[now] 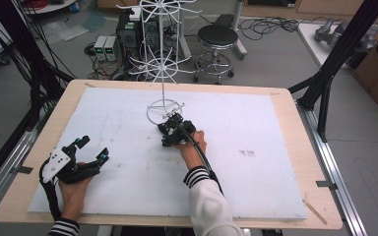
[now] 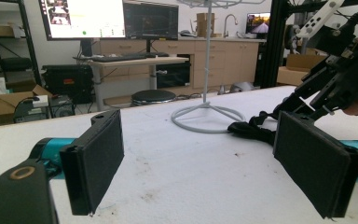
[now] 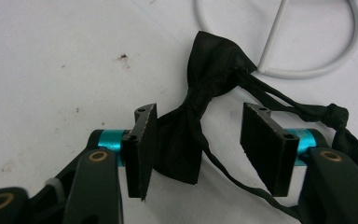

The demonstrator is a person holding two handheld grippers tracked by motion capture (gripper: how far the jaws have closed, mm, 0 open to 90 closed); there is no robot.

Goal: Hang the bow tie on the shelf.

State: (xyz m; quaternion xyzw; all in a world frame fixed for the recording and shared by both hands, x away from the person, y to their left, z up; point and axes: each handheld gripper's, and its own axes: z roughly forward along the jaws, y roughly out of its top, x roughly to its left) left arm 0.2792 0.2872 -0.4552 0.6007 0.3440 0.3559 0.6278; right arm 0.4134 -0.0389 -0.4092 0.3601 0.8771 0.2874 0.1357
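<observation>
My right hand-held gripper is down on the desk with its two jaws spread apart on either side of one black bow tie. The left pad touches the edge of the lower wing; the right pad stands clear of the cloth, so nothing is pinched. The bow tie lies flat on the white sheet, its knot between the jaws and its upper wing pointing toward 12 o'clock. Its thin strap runs off toward 3 o'clock and ends in a small knot.

Just past the upper wing, at about 1 o'clock, sits the round base of one white wire rack (the wing's tip reaches the ring). From the high view that rack stands upright beyond my right hand-held gripper.

My left hand-held gripper rests well apart, at about 8 o'clock from the bow tie, near the desk's left edge. Its two jaws gape wide with nothing between them, and from its own view the bow tie lies on the sheet ahead, toward 1 o'clock.

On the floor beyond the desk, at 12 o'clock, stands one round black stool.
</observation>
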